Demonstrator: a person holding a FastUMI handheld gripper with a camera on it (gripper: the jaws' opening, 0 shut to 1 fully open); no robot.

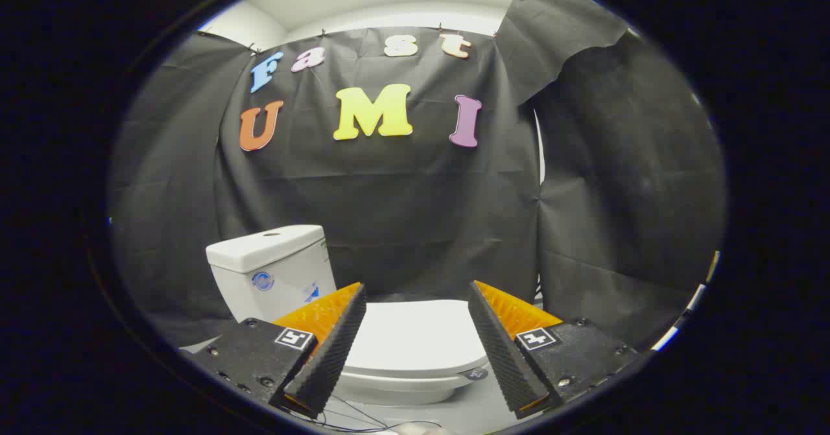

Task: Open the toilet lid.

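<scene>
A white toilet stands ahead of me with its lid [415, 338] lying flat and closed over the bowl. Its white tank [269, 270] rises behind and to the left, partly hidden by my left finger. My gripper [417, 295] is open, its two fingers spread wide apart, with the closed lid showing between them and a little beyond. Nothing is held between the fingers, and they hover above the lid's near part without touching it.
Black cloth walls close in behind and to the right of the toilet. A thin dark cable [363, 419] lies on the pale floor just in front of the bowl. A narrow bright gap [540, 150] shows between two cloth panels.
</scene>
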